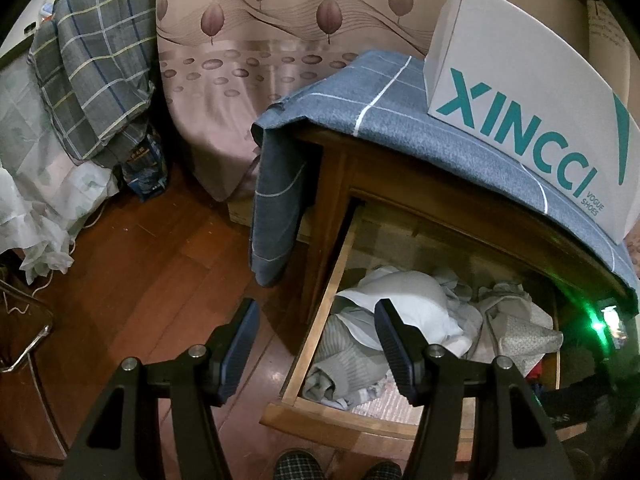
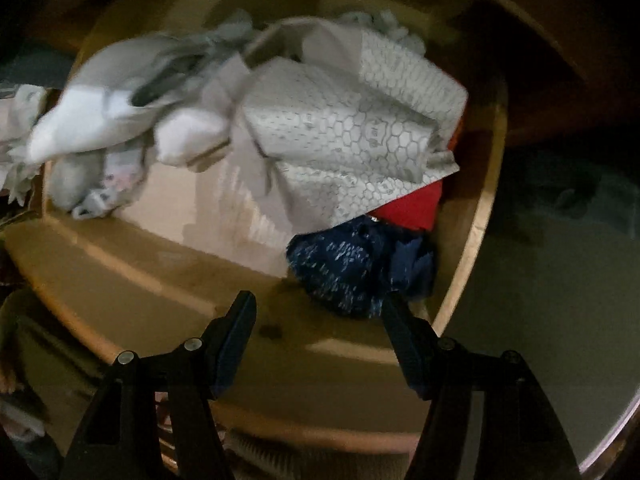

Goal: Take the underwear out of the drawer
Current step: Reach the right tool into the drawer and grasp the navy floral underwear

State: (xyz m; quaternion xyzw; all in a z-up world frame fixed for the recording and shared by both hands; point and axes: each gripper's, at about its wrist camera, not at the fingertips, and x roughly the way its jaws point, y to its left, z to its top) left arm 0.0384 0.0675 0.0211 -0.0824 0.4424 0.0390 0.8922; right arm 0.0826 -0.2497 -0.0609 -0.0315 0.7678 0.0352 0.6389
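Observation:
The wooden drawer (image 1: 316, 344) stands pulled out of a nightstand, filled with crumpled pale garments (image 1: 404, 312). My left gripper (image 1: 316, 322) hangs open above the drawer's left front corner, nothing between its fingers. In the right wrist view the drawer (image 2: 468, 268) is seen from straight above. A honeycomb-patterned pale garment (image 2: 352, 140) lies in the middle, a red piece (image 2: 416, 204) under it, and a dark blue speckled piece of underwear (image 2: 352, 264) at the front right corner. My right gripper (image 2: 318, 308) is open just over the drawer's front edge, its right finger beside the blue piece.
A white shoe box (image 1: 524, 92) sits on a blue cloth (image 1: 400, 120) that drapes over the nightstand. A bed with a pink leaf-print cover (image 1: 248, 60) stands behind, a plaid pillow (image 1: 96, 64) to the left. Wooden floor (image 1: 152, 240) spreads to the left. Slippered feet (image 1: 296, 464) show below.

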